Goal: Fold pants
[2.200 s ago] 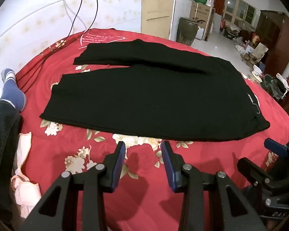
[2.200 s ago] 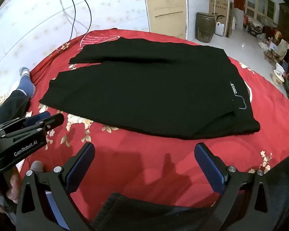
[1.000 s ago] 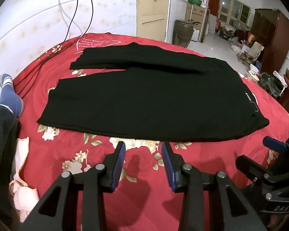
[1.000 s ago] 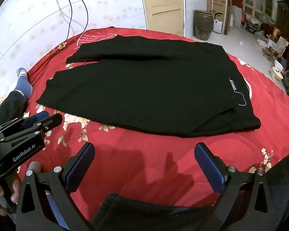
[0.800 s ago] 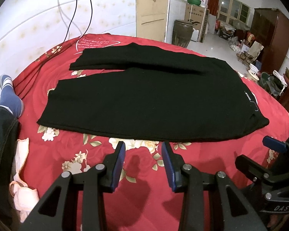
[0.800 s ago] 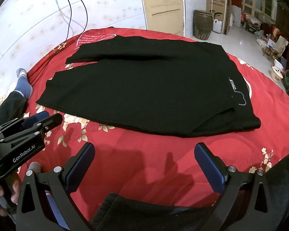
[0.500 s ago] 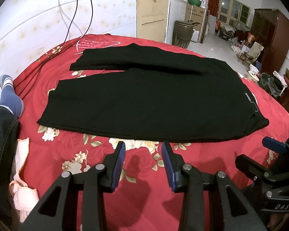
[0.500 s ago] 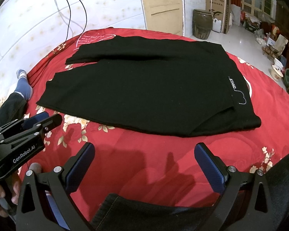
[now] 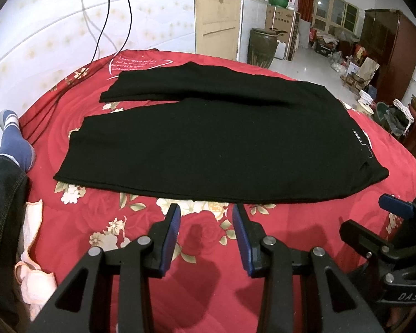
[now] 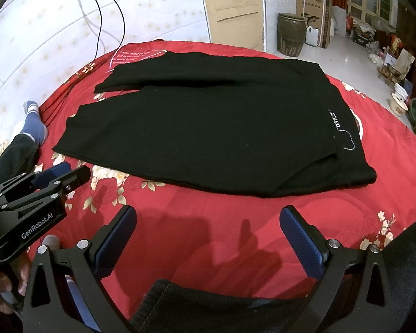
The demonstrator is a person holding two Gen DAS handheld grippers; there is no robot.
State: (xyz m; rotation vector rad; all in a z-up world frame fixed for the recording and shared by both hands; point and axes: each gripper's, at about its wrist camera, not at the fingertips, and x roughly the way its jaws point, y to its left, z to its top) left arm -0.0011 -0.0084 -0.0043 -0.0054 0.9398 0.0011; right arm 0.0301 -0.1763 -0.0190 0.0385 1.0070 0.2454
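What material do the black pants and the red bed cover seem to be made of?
Black pants: probably a soft matte knit; they lie limp and flat, with no shine. Red bed cover: seemingly quilted fabric with a slight sheen, stitched swirls and printed flowers.

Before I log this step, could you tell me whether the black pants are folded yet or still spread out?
Spread out, not folded: the black pants lie flat on the red bedspread, with both legs side by side at full length.

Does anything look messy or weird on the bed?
Not much. The black pants lie flat on the red bedspread. One small thing: by the waistband, the near corner is folded over on itself. Both hand-held grippers hang open, touching nothing.
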